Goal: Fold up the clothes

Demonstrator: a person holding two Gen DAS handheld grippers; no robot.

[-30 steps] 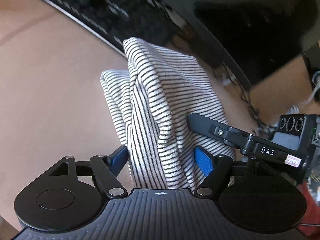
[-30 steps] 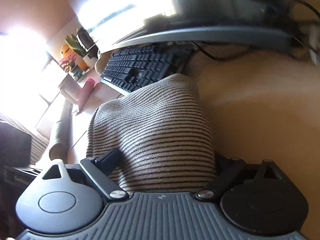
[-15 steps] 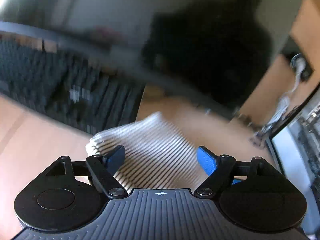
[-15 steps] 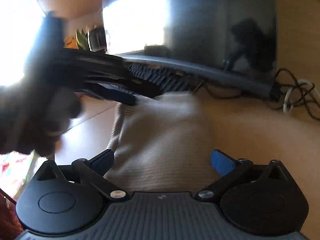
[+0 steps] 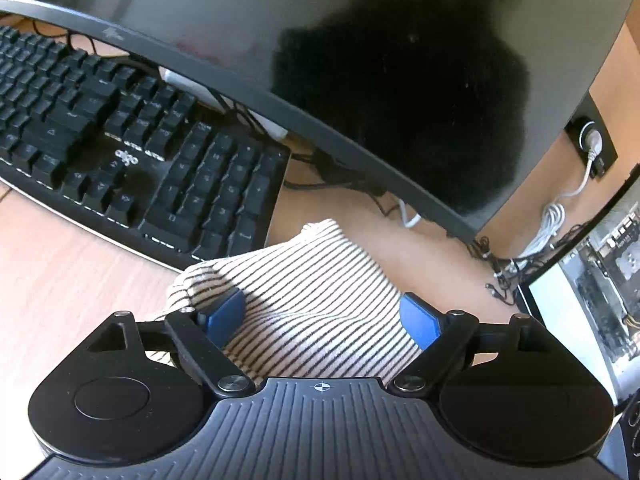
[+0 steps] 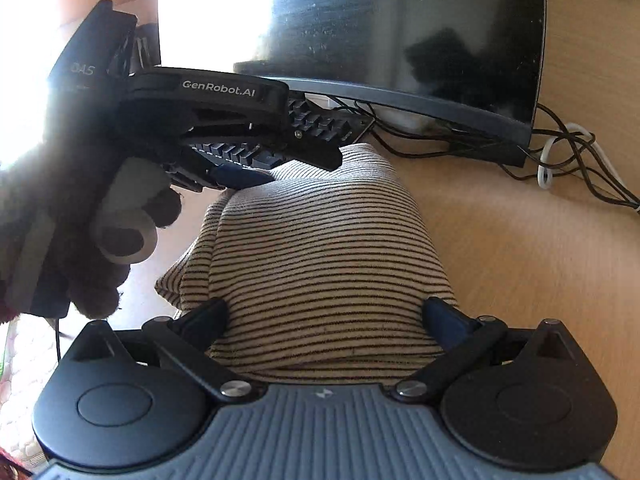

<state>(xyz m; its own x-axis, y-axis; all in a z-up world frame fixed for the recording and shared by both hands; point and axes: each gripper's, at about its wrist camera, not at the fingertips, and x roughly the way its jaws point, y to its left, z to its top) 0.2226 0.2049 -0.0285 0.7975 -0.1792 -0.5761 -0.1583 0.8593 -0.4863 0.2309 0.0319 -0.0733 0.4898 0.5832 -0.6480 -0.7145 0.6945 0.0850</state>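
A folded white garment with thin black stripes (image 5: 312, 304) lies on the wooden desk just in front of the keyboard; it also shows in the right wrist view (image 6: 320, 256). My left gripper (image 5: 324, 316) is open, its blue pads spread to either side of the garment's near part, above it. My right gripper (image 6: 324, 316) is open too, jaws wide on each side of the garment's near edge. The left gripper (image 6: 264, 168) also shows in the right wrist view, reaching in from the left over the garment's far left corner.
A black keyboard (image 5: 120, 152) lies close behind the garment on the left. A dark curved monitor (image 5: 360, 60) stands behind it. Cables (image 6: 568, 156) trail on the desk at the right. Another screen (image 5: 592, 288) stands at the far right.
Both grippers have tilted up and pulled back from the garment, which now lies lower and flatter. The left gripper swung in front of the right camera.
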